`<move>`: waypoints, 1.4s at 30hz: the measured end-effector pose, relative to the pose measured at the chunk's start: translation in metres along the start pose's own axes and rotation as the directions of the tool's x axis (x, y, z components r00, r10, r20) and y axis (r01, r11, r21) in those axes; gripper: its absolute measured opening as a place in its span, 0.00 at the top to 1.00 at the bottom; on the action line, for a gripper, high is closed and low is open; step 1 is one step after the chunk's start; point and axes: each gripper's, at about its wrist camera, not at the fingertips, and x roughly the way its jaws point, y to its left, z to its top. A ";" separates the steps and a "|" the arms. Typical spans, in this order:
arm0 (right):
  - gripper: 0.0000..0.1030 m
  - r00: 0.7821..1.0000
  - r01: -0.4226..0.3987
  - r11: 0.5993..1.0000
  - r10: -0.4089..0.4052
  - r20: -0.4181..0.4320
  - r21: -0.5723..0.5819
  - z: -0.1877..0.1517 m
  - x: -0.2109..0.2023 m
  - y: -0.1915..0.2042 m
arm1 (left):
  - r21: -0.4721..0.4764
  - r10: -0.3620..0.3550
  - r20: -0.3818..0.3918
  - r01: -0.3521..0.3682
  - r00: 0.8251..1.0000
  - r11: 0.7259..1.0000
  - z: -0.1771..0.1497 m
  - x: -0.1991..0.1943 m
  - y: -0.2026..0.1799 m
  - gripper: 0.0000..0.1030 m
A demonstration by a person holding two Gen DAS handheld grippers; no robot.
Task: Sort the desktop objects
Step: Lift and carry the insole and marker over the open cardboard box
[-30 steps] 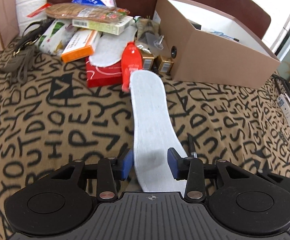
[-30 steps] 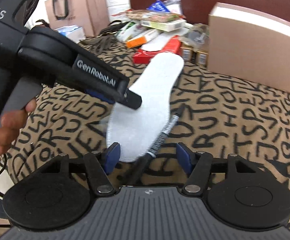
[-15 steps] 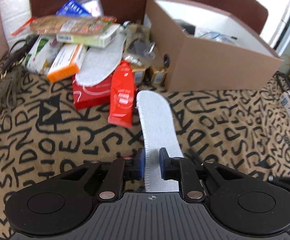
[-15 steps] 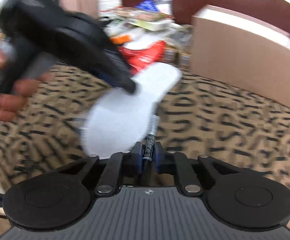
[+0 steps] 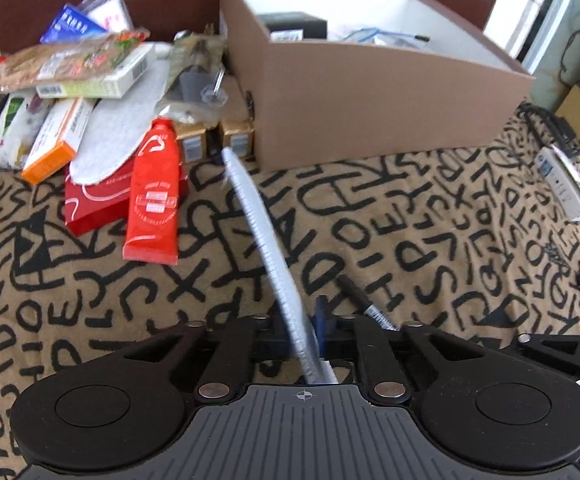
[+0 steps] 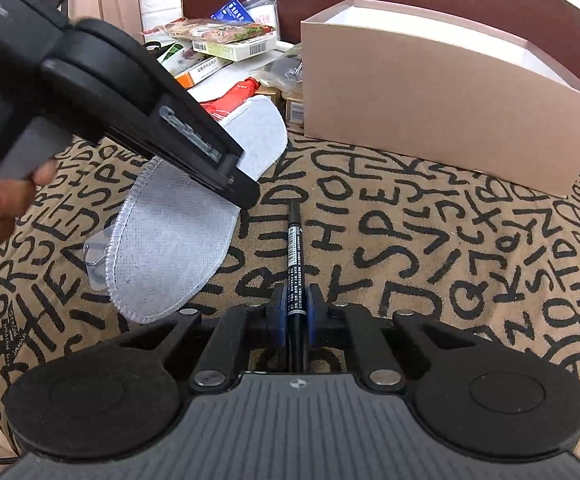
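My left gripper (image 5: 304,330) is shut on a white felt insole (image 5: 263,236), held on edge above the lettered cloth and pointing toward the brown cardboard box (image 5: 374,92). In the right wrist view the insole (image 6: 177,232) hangs tilted from the left gripper (image 6: 235,184). My right gripper (image 6: 296,308) is shut on a black marker pen (image 6: 294,256) that points forward toward the box (image 6: 442,112). The pen's tip (image 5: 366,300) shows just right of the insole in the left wrist view.
A pile at the back left holds a red tube (image 5: 155,196), a red box (image 5: 93,204), a second insole (image 5: 113,140), an orange carton (image 5: 55,140) and snack packets. A white power strip (image 5: 566,182) lies at the right edge. A clear hook (image 6: 97,256) lies under the insole.
Both grippers have closed, the left on the insole and the right on the pen. The insole has been lifted off the cloth and turned on edge.
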 end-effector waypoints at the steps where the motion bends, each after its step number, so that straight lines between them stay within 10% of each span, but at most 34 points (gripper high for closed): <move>1: 0.89 1.000 -0.004 1.000 0.004 0.000 0.005 0.000 0.000 -0.001 | -0.012 -0.002 -0.002 0.002 1.000 1.000 -0.001 0.000 0.002 0.94; 6: 0.89 1.000 -0.007 1.000 0.007 -0.002 0.008 0.003 0.004 -0.002 | -0.018 0.016 0.006 -0.016 1.000 1.000 -0.003 -0.001 0.004 0.82; 23: 0.89 0.995 -0.038 0.999 0.037 0.096 0.007 0.024 -0.030 -0.004 | 0.024 -0.045 0.141 0.042 0.989 0.999 -0.004 -0.067 -0.016 1.00; 42: 0.89 0.941 0.027 0.999 -0.039 0.337 0.041 0.143 -0.064 -0.077 | 0.028 -0.134 0.294 0.132 0.946 0.991 0.148 -0.090 -0.056 1.00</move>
